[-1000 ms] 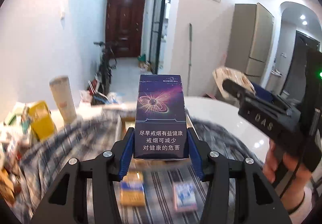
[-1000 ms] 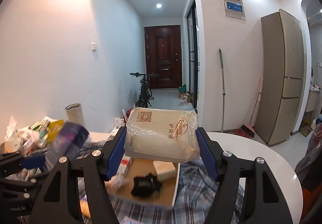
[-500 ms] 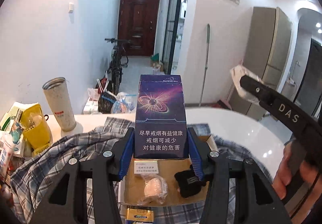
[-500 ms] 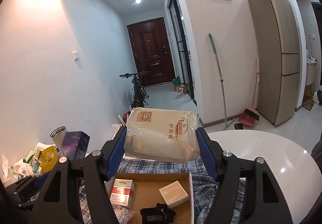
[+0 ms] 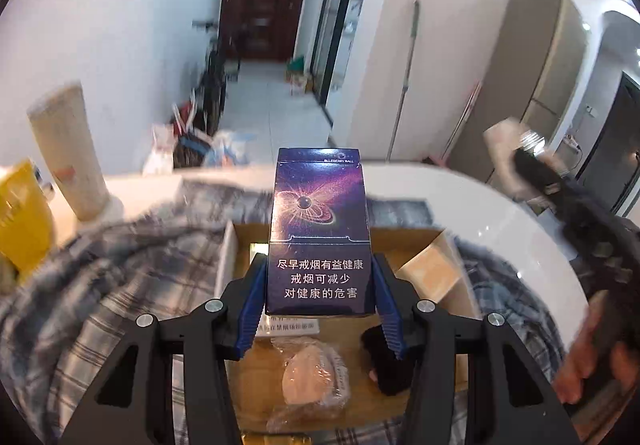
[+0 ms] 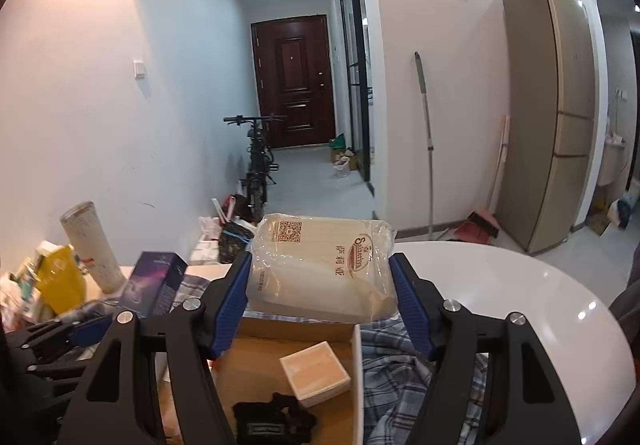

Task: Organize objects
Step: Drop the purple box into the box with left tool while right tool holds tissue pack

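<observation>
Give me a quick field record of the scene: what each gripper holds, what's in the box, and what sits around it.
left gripper: shut on upright dark purple galaxy-print cigarette pack
right gripper: shut on pale plastic-wrapped packet with red logo
open cardboard box: below both grippers, on checked cloth
box contents: small tan box, black item, clear-wrapped bun
left of box: pale tumbler, yellow container
surface: round white table

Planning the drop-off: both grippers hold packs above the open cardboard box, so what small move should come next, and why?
Probably lower the left gripper a little further and set the purple cigarette pack on bare cardboard in the box. It hangs right above the box, where the wrapped bun and black item leave room.
</observation>
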Available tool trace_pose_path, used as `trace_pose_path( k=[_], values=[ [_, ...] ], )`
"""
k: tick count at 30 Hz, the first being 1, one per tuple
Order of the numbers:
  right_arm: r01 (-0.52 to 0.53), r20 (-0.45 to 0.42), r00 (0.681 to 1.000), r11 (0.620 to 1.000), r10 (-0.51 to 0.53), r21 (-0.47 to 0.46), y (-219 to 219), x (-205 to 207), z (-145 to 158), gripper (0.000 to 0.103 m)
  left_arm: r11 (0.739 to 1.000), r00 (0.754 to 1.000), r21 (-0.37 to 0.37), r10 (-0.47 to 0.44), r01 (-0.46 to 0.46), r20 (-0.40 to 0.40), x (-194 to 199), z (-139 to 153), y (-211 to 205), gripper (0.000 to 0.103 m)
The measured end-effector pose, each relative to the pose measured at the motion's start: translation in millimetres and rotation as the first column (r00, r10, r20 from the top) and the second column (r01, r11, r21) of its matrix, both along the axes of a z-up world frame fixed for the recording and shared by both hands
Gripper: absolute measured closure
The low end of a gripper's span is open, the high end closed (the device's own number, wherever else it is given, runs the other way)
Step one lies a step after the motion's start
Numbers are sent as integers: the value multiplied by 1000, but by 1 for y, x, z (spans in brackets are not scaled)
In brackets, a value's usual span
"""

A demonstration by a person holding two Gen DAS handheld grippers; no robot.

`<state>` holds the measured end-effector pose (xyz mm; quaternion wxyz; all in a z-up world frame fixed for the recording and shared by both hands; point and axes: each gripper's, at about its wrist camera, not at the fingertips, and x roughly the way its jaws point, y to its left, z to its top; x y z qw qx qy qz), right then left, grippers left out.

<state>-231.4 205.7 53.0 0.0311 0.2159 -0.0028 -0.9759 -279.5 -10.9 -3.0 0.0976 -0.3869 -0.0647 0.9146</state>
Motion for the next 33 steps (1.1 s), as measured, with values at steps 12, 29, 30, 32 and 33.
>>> trace_pose_path(
  k=[12, 29, 30, 32, 33],
  values=[
    [-49, 50, 998, 998, 47, 50, -13, -13, -18, 36, 990, 996, -139, 47, -36, 71, -16, -50, 11, 50],
    [-87, 64, 994, 996, 86, 7, -14, -11, -23, 36, 983, 974, -115, 121, -145, -190, 18, -10, -9, 12],
    [-85, 74, 994, 996, 85, -4, -13, -13, -24, 36, 981, 964, -104, 137, -164, -229, 23, -3, -12, 12],
    [-93, 103, 990, 995, 95, -23, -11, -17, -28, 36, 980, 947, -83, 150, -180, -284, 31, 8, -18, 5],
    [-101, 128, 986, 995, 103, -27, -12, -19, -31, 36, 980, 942, -81, 152, -183, -299, 33, 11, -20, 0]
  ],
)
